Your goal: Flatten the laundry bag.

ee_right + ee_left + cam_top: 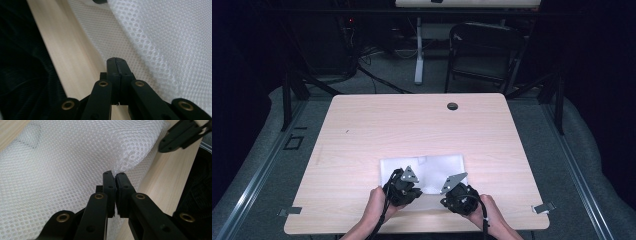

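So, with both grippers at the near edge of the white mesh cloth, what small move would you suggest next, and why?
Probably lift both hands a little and carry the near edge away from the person to fold it over. The left gripper is shut on the white mesh cloth, which puckers at its tips; the right gripper is shut at the same edge above the light wooden table.

mesh sheet (pixel 62 170): white perforated cloth | table (pixel 412 125): pale matt wood | jaws: black matt plastic
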### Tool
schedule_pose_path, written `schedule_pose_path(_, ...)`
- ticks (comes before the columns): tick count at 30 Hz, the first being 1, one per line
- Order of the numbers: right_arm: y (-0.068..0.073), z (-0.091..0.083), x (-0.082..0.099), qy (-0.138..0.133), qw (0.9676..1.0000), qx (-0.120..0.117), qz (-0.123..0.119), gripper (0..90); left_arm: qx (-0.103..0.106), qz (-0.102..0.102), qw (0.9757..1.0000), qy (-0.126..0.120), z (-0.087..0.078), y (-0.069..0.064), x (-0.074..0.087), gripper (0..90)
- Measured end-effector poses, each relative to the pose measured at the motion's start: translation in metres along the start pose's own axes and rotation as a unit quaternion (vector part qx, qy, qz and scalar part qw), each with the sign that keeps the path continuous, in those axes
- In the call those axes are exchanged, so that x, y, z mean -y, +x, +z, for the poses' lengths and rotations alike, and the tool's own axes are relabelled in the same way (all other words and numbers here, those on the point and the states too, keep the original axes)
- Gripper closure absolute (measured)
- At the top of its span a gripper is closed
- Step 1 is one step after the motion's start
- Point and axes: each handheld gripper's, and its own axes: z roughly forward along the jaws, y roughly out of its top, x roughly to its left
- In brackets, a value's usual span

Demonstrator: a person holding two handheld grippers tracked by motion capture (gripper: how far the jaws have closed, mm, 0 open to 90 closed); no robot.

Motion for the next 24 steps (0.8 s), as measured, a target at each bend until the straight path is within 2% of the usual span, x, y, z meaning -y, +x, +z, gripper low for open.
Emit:
schedule_pose_path(2,-0.001,0.007,0.002,-0.005,0.9999,0.012,-0.001,90.0,0.000,0.001,1.0000,0.001,0.000,0.000,0.000,87.1)
schedule_pose_path(4,-0.004,0.012,0.004,0.004,0.9996,0.026,-0.007,90.0,0.000,0.002,1.0000,0.003,0.000,0.000,0.000,87.1)
schedule_pose_path(5,-0.005,0.014,0.005,0.001,0.9995,0.033,-0.001,90.0,0.000,0.003,1.0000,0.000,0.000,0.000,0.000,87.1)
schedule_pose_path(9,-0.009,0.021,0.007,0.005,0.9993,0.036,0.006,90.0,0.000,0.004,1.0000,-0.005,-0.003,-0.001,0.000,87.1)
schedule_pose_path(13,-0.009,0.028,0.008,0.022,0.9992,0.032,0.004,90.0,-0.001,0.003,1.0000,-0.008,-0.003,0.000,0.000,87.1)
schedule_pose_path(14,-0.009,0.031,0.009,0.036,0.9988,0.034,-0.001,90.0,-0.001,0.004,1.0000,-0.008,-0.003,0.000,0.000,87.1)
schedule_pose_path(19,-0.013,0.031,0.009,0.033,0.9992,0.021,0.005,90.0,0.001,0.000,0.9999,-0.010,-0.005,0.002,-0.002,87.2)
schedule_pose_path(24,-0.011,0.031,0.009,0.035,0.9990,0.026,-0.001,90.0,-0.009,-0.006,0.9998,-0.015,-0.011,0.004,-0.006,87.3)
